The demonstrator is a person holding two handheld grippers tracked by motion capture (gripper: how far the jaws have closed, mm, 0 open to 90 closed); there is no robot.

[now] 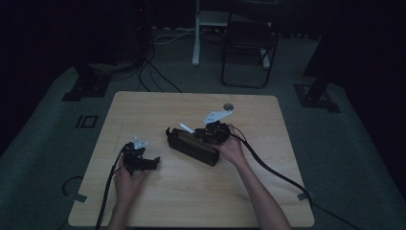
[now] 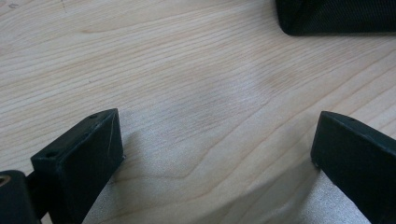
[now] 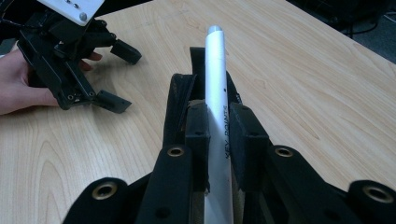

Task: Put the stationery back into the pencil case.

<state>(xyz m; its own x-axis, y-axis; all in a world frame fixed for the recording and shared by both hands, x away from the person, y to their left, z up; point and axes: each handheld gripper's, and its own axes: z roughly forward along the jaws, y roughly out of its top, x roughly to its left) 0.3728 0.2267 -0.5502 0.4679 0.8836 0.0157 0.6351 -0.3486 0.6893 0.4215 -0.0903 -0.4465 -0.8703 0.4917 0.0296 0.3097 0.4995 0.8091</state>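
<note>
My right gripper is shut on a white pen printed with "KEY POINTS". The pen points away from me over the open mouth of a black pencil case. In the high view the case lies at the middle of the wooden table, with the right gripper at its far edge and the pen sticking out to the left. My left gripper rests on the table left of the case, jaws open and empty. A corner of the case lies ahead of them.
A round metal grommet sits in the table near its far edge. Beyond the table stand a dark folding chair and a white post, with cables on the floor. Each gripper's cable trails back toward the near edge.
</note>
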